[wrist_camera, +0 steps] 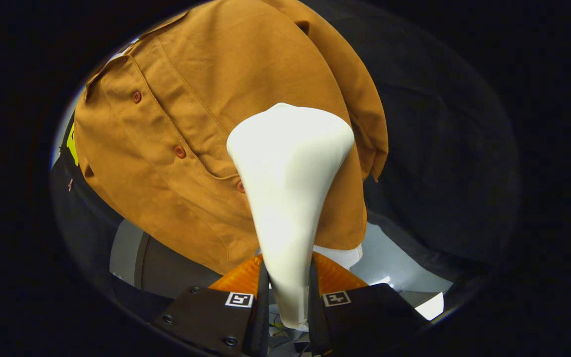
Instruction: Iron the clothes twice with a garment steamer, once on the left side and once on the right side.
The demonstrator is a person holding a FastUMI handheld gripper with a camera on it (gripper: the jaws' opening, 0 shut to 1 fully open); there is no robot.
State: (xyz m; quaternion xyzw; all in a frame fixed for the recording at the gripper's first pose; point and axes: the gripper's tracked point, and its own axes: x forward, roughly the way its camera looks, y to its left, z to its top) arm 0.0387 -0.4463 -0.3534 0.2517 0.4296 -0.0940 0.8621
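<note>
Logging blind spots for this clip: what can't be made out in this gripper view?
- Whether the steamer, clamped in the gripper, touches the brown shirt: its head faces away.
- Any steam: none discernible.
- The shirt's collar and hanger: cut off above.
- The shirt's lower middle: behind the steamer.

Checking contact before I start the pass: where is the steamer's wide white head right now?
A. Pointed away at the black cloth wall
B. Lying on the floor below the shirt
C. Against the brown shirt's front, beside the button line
C: the steamer, clamped by its handle in the gripper, has its head over the shirt front beside the buttons.
</note>
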